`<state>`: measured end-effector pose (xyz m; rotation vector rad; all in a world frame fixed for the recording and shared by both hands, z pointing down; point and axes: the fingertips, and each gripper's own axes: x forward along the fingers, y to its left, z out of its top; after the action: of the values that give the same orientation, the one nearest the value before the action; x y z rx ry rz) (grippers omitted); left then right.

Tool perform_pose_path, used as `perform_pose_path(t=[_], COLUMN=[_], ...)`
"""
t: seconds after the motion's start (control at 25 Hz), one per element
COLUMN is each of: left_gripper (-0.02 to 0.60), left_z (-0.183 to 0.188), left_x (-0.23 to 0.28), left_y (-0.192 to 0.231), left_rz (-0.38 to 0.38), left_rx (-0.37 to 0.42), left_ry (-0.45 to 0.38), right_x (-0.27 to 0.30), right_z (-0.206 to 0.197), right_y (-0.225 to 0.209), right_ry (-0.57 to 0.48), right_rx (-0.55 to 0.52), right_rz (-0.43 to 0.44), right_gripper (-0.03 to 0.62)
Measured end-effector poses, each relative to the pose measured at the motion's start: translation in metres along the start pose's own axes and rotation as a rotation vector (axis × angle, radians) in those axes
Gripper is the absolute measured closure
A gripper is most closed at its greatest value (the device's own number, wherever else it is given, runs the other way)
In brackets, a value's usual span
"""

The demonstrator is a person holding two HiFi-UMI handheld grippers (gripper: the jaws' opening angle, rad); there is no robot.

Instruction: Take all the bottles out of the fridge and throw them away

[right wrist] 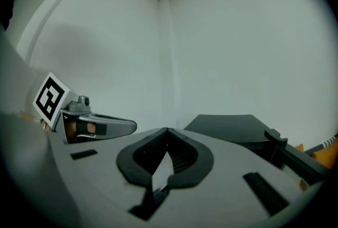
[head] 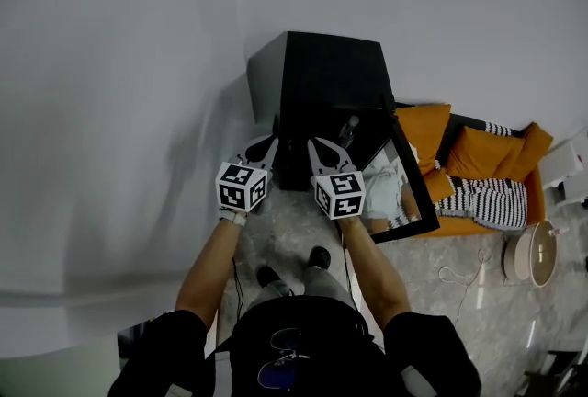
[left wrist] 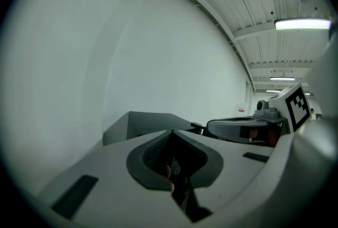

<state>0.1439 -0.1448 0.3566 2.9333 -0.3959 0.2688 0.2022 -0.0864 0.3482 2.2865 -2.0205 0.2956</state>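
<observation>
Currently both grippers are held in front of the fridge (head: 322, 64), whose door (head: 411, 202) stands open at its right edge.

Left gripper (head: 261, 147): jaws together, nothing held. Right gripper (head: 327, 152): jaws together, nothing held.

One bottle (head: 349, 130) stands upright inside the fridge, toward the right edge of the opening. Further bottles cannot be confirmed in the dark interior.

Hazards:
- Closed jaws pushed inward would likely strike the bottle and tip it. Cause: no opening before the reach.
- The grippers sit just beside each other. Entering together risks a clash in the narrow opening.
- The right gripper is near the door edge, and a wide swing could snag it.
- No bin is in view, so the carry may be long.
</observation>
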Motion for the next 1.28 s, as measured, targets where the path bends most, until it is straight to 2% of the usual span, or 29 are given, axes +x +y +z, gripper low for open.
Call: perform_pose_path(t=[0.28,0.56,0.76,0.92,1.28], left_gripper=[0.581,0.581,0.581,0.581,0.581], left_z=[-0.001,-0.012,-0.014,-0.022,-0.033], left_x=[0.031,0.075,0.104,0.113,0.129], left_y=[-0.059,-0.131,-0.178,-0.202,-0.21], left_rz=[-0.119,-0.19,-0.202,-0.199,-0.203], left_rx=[0.027,0.065,0.087,0.1,0.122], left_ry=[0.023,0.055,0.072,0.083,0.096], right_x=[-0.059,-0.127,-0.169,-0.19,-0.2], right_z=[-0.005,-0.023,-0.032,-0.04,-0.052], right_y=[-0.056,-0.128,-0.171,-0.188,-0.203], right_ry=[-0.016,-0.019,-0.01,-0.018,-0.028], right_rx=[0.039,0.069,0.072,0.081,0.106], right_rz=[-0.14,-0.242,-0.269,-0.275,-0.301], right_gripper=[0.586,0.586,0.586,0.586,0.586])
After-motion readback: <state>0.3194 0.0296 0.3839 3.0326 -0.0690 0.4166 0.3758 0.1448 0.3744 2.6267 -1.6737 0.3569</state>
